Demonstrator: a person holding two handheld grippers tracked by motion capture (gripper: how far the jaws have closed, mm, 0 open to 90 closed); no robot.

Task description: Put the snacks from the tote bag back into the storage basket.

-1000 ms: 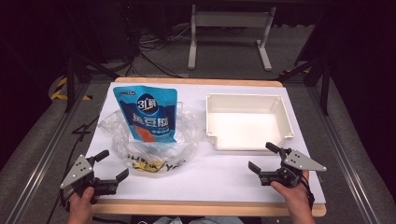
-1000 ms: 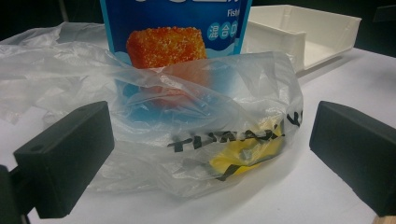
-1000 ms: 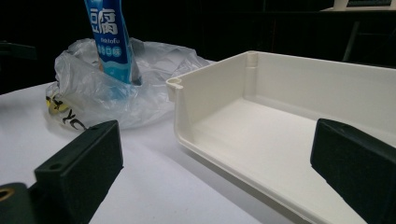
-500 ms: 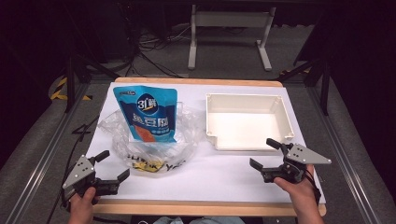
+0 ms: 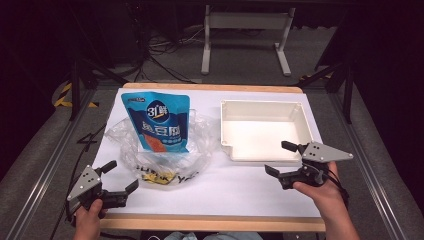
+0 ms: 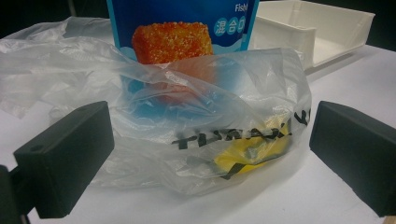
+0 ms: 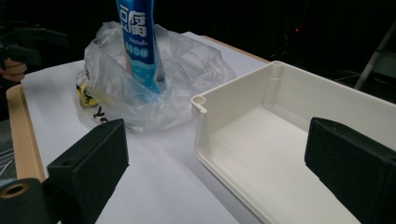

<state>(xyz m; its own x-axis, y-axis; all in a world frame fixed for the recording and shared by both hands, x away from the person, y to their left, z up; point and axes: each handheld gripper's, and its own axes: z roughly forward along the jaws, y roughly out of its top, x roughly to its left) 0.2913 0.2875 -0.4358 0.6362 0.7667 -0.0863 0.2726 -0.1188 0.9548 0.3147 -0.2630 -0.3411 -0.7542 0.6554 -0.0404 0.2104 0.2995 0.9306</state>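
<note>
Work looks barely begun: the blue fish-tofu pouch stands upright inside the crumpled clear plastic bag, and the white tray is bare, so my reading is that the pouch is to come out of the bag and go to the tray, with all of that left to do. Left gripper hovers low over the bench, jaws spread wide and empty, touching nothing; the bag sits just ahead of it, framed between both jaws in the left gripper view, where the bag shows black lettering and a yellow patch at its near lower side, and the pouch rises behind the film. Right gripper is likewise released, jaws wide apart, holding nothing; it hangs just in front of the tray's near wall. In the right gripper view the tray lies straight ahead and to the right, its corner between the jaws, while the bag and pouch stand farther off to the gripper's left, near the tray but apart from it.
</note>
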